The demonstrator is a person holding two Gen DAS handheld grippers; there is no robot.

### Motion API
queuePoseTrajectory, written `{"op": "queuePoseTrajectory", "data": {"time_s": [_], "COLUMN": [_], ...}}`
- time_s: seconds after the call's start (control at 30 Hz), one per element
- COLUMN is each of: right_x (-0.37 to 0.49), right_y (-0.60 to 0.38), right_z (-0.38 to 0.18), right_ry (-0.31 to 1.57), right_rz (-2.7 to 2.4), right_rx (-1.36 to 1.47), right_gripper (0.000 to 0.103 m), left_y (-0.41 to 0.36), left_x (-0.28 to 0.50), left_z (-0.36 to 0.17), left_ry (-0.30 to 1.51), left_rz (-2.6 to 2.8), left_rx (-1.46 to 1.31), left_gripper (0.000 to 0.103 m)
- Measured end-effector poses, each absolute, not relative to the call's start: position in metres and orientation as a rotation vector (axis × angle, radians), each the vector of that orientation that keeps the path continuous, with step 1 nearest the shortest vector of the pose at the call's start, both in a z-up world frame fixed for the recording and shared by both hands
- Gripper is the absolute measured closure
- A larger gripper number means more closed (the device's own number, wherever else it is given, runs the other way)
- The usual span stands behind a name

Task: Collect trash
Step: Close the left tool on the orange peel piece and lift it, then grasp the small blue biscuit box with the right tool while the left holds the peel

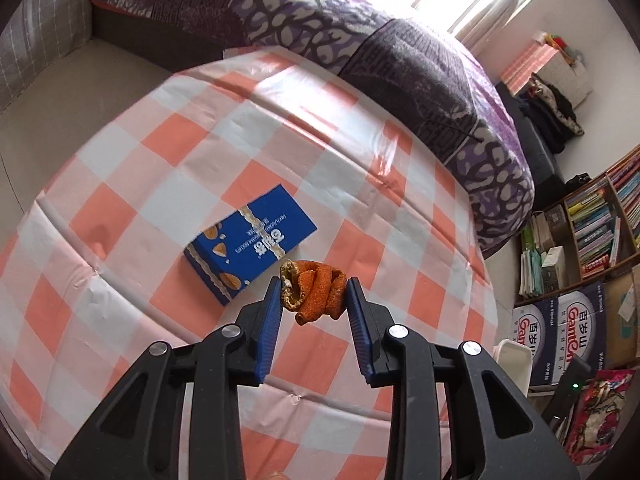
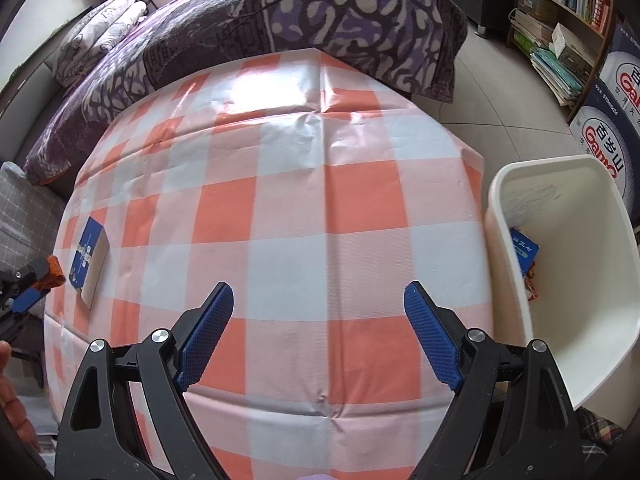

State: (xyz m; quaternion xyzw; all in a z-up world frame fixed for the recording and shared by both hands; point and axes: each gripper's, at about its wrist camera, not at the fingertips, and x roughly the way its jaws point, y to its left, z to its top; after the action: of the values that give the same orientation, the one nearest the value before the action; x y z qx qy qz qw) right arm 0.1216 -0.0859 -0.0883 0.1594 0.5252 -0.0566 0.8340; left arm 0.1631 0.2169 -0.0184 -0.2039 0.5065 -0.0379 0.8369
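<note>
The fingers of the left gripper point(image 1: 313, 294) are pinched on a curled piece of orange peel point(image 1: 316, 292) — both blue pads press its sides, and the peel hangs clear above the counter point(image 1: 168, 152), touching nothing else. Just beyond it, lying flat on the orange-and-white checked cloth, is a blue snack box point(image 1: 250, 240) printed with almonds, its long side running diagonally. The fingers of the right gripper point(image 2: 319, 316) stand wide apart with nothing between them, held above a bare stretch of the same checked cloth near the counter's near edge. From the right wrist view the left gripper shows at the far left edge with the peel in it, the blue box just beside it on the cloth. A white trash bin point(image 2: 600, 280) stands on the floor just beside the counter's right edge — a blue packet point(image 2: 524, 250) and some reddish scraps lie at its bottom. Behind the counter is a bed point(image 1: 360, 32) with a purple patterned cover, and to the right a bookshelf point(image 1: 600, 224) with cardboard cartons point(image 1: 560, 328) below it.
</note>
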Motion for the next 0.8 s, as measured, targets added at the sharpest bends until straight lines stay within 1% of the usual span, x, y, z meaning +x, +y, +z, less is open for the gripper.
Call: {"op": "queuePoseTrajectory", "data": {"time_s": [0.17,0.3,0.5,0.63,0.8], "right_x": [0.138,0.154,0.182,0.205,0.229], "right_y": [-0.021,0.037,0.104,0.137,0.157], "right_z": [-0.088,-0.085,-0.079,-0.080,-0.094], "right_ry": [1.082,1.059,1.063,1.062,1.141], "right_rz": [-0.025,0.001,-0.067,-0.163,-0.243], "right_rx": [0.381,0.364,0.436,0.375,0.315], "right_gripper": [0.019,0.019,0.019,0.017,0.016], "left_y": [0.260,0.297,0.355,0.378,0.394], "left_x": [0.143,0.125,0.112,0.104,0.097], "left_z": [0.038,0.066,0.079,0.081,0.083], "left_ry": [0.916,0.833,0.810,0.793,0.769], "left_rz": [0.019,0.078,0.128,0.162,0.192], "left_rx": [-0.399,-0.416,-0.530,-0.566,-0.579], "left_gripper": [0.070,0.070,0.070,0.070,0.069]}}
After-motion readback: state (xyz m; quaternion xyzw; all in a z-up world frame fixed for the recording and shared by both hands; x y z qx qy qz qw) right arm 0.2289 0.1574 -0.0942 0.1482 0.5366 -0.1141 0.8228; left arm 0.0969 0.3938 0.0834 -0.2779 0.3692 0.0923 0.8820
